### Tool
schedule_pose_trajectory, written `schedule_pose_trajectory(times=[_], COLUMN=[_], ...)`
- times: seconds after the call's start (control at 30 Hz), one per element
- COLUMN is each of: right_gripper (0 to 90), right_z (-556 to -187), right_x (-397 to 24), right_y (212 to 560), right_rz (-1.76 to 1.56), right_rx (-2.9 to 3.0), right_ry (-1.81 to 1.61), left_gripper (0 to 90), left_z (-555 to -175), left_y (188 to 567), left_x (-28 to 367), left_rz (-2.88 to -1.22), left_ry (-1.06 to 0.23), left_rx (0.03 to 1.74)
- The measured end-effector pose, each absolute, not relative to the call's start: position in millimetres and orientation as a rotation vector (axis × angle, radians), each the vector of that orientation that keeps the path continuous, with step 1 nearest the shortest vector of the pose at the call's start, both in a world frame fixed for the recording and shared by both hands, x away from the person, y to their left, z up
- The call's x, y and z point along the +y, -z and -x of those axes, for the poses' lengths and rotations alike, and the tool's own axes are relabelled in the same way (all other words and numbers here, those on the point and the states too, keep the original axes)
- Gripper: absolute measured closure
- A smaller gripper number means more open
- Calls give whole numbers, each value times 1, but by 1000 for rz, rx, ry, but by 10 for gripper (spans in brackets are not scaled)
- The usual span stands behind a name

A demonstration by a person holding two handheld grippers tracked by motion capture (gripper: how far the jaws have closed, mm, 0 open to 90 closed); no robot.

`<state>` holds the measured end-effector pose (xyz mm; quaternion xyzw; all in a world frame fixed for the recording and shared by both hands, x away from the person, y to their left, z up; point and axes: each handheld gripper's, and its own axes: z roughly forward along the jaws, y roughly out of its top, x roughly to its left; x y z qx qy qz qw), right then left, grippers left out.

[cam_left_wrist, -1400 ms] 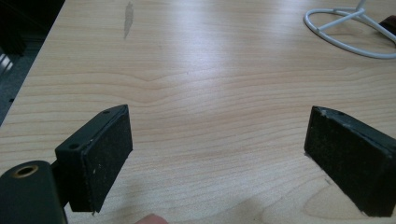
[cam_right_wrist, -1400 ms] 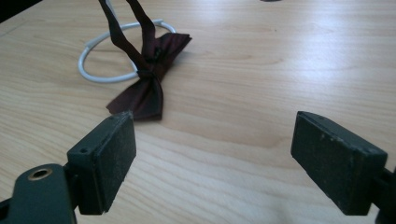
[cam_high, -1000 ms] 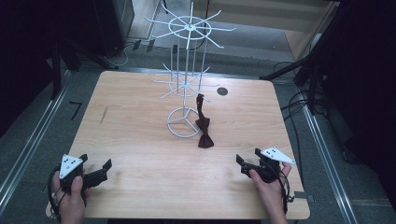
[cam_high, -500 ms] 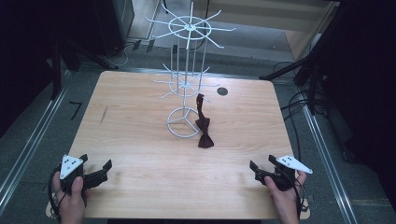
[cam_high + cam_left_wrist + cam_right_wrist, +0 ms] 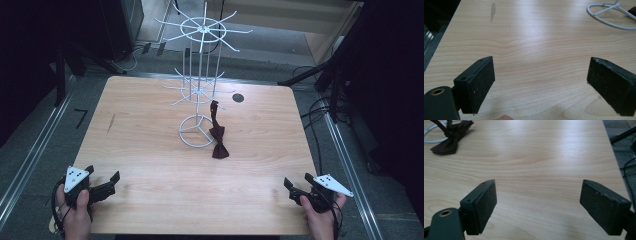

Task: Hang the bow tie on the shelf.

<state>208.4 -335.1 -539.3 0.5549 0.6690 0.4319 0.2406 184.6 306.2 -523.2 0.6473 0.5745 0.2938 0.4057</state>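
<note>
High view first: I have both grippers parked at the near edge of the table, the left gripper at about 7 o'clock from the table's middle and the right gripper at about 5 o'clock, each gripped in a hand. Both point inward over bare wood, jaws spread wide with nothing between them. I read that as a rest stance: out of the way, well apart from the work, ready for either to go in.

The thing that matters is the dark brown bow tie. Its bow lies on the wood just beside the ring base of the white wire rack, at roughly 4 o'clock from that base, while its strap runs up toward one of the rack's lower arms. Whether the strap hangs on a hook or only leans there, I cannot tell. My guess is that the rack is meant to carry it.

Right gripper view puts the bow tie at 11 o'clock, far beyond the open pads, so I judge the right side has the shorter reach. Left gripper view catches the rack base at 1 o'clock.

I can read no brand, label or writing anywhere; the grey plates on the grippers bear only small holes.
</note>
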Motion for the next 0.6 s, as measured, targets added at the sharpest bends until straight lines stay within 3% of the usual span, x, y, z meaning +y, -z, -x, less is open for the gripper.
schedule_pose_trajectory(times=[0.6], right_gripper=[142], right_z=[-189], right_x=[-377], right_y=[549], right_rz=[-1587], right_rx=[1784], right_ry=[-1139], left_gripper=[84], left_z=[-182], left_y=[523], left_x=[306], left_rz=[-1626], left_ry=[-763], left_rx=[1437])
